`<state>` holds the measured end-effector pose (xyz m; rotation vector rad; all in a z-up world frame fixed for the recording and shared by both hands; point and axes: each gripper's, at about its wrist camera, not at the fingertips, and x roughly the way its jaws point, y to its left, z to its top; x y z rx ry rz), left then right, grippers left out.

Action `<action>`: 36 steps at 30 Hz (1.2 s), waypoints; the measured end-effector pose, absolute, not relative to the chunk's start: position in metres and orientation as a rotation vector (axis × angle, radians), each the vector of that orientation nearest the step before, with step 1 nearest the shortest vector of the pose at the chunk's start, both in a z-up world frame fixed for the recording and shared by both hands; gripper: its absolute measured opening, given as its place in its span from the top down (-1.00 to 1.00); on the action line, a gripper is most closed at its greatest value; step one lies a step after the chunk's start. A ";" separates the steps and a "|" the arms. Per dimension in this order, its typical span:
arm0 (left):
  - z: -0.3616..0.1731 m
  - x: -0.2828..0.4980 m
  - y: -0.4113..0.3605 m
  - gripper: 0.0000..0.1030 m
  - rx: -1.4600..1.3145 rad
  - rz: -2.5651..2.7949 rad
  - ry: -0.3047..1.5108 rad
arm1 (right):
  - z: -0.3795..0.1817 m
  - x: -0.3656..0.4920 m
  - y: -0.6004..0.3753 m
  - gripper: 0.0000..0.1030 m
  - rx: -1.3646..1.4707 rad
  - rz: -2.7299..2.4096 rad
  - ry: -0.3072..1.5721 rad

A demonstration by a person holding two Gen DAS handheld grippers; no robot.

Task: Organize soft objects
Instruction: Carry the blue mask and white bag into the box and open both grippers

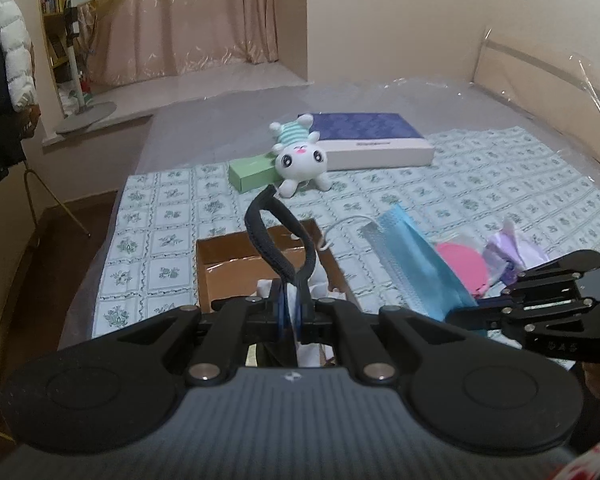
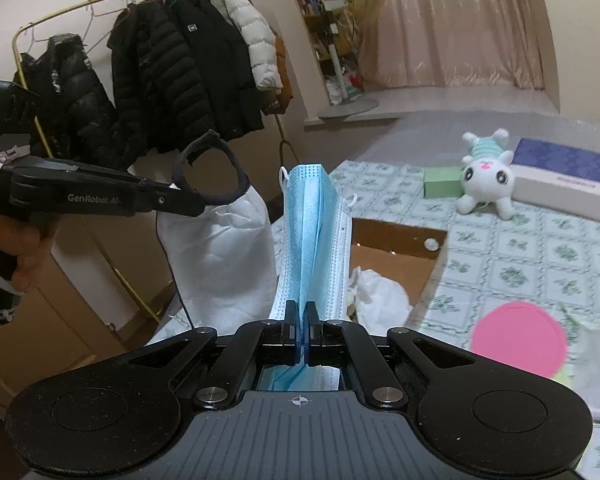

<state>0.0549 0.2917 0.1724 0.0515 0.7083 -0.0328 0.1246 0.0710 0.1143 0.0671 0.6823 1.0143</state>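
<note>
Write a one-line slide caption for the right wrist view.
Right gripper pinches a blue face mask above the cardboard box.

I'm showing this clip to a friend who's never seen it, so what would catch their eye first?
Probably the blue face mask, standing up from the shut right claw over the open cardboard box. Next, the white bag hanging by its black strap from the shut left claw, beside the mask. Farther back on the patterned bedspread, a white plush bunny lies against a flat purple box.
</note>
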 end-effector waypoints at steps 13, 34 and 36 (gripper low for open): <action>0.114 0.123 0.320 0.92 0.066 -0.027 0.776 | 0.062 0.178 0.125 0.97 0.142 0.907 0.799; 0.040 0.208 0.351 0.92 0.011 -0.026 0.833 | -0.005 0.225 0.161 0.97 0.114 0.820 0.841; 0.034 0.213 0.354 0.92 -0.004 -0.024 0.836 | -0.008 0.226 0.165 0.97 0.099 0.817 0.837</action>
